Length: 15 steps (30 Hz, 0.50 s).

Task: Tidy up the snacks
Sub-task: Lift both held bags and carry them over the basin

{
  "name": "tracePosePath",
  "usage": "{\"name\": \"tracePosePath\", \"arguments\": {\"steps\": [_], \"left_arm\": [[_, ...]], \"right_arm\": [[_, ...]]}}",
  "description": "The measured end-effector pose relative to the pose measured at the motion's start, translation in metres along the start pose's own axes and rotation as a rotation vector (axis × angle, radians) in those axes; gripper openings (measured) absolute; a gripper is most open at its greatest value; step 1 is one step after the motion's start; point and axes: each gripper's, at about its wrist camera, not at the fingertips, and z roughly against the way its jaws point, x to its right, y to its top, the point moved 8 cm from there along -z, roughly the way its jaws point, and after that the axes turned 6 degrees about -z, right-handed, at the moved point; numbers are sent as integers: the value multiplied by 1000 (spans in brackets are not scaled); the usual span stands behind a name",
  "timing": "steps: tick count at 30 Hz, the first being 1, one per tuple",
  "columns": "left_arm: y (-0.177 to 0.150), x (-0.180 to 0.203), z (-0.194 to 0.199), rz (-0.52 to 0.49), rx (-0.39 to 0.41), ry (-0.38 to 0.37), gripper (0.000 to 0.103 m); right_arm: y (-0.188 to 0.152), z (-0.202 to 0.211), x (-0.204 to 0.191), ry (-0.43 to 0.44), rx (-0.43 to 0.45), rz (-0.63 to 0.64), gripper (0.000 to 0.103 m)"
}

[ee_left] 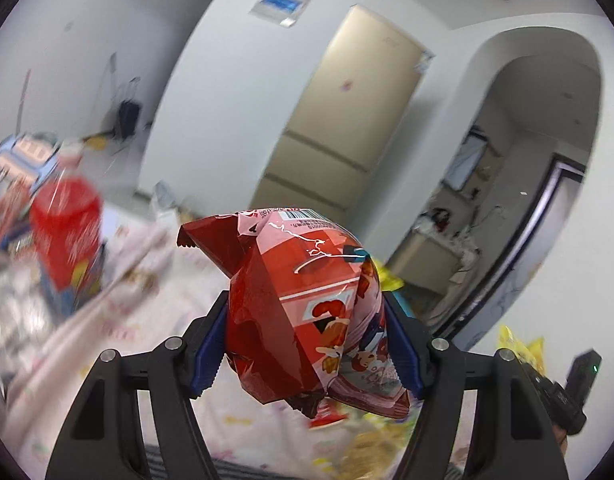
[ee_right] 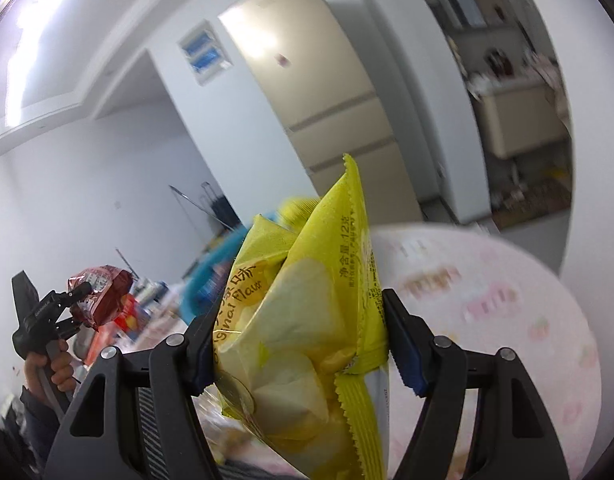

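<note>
Left gripper [ee_left: 307,320] has its 2 fingers clamped on a red snack bag [ee_left: 307,304], lifted above the pink patterned tablecloth [ee_left: 119,320]. Right gripper [ee_right: 303,344] squeezes a yellow chip bag [ee_right: 307,320], also up off the cloth. A red bottle [ee_left: 67,232] stands blurred at left.

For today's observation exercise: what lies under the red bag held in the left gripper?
Under the red bag in the left gripper: pale patterned cloth and blurred yellow packets. The bag hides whatever lies directly beneath it.
</note>
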Motion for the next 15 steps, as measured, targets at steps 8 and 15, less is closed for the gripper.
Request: {"name": "tracePosePath", "arguments": {"steps": [8,15], "left_arm": [[58,69,20,-146,97,-84,73],[79,110,22,-249,144,-131,73]], "right_arm": [[52,-3,-101,164,94,152,70],[73,-19,-149,229,126,189,70]]}}
